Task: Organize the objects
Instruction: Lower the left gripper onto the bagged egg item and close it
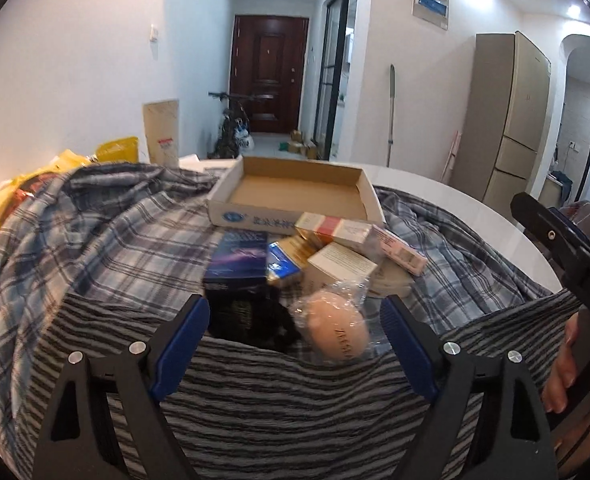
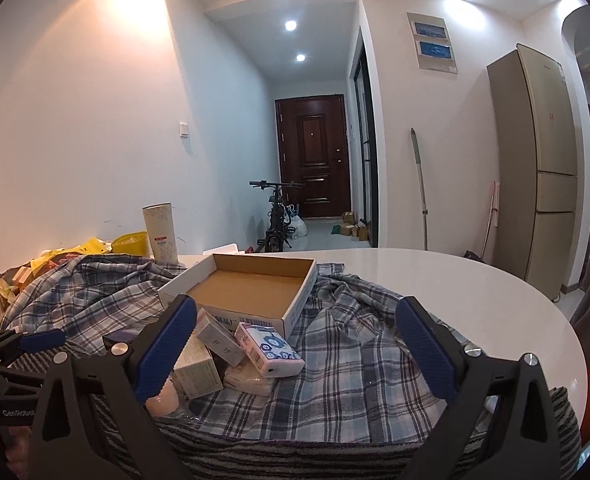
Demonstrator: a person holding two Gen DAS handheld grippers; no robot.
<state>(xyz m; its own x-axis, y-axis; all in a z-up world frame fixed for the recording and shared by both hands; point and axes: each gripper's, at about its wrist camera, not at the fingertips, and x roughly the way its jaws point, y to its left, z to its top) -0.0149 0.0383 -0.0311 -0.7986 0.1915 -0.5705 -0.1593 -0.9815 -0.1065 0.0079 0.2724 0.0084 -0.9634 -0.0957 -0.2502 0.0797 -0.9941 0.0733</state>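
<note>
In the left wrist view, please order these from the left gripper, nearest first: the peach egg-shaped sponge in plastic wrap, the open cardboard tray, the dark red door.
1. Peach egg-shaped sponge, just ahead of the left gripper.
2. Open cardboard tray, behind the pile of boxes.
3. Dark red door, at the hallway's end.

left wrist: low, close over pile of boxes (image 1: 327, 256), tilted down | right wrist: further right, nearly level | shared: cardboard tray (image 2: 251, 288), hallway door (image 2: 315, 156)

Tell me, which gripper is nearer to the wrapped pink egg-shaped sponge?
Left. The left gripper has the pink sponge between its open fingers, pads not touching. The right gripper is off to the side, the sponge beside its left finger.
</note>
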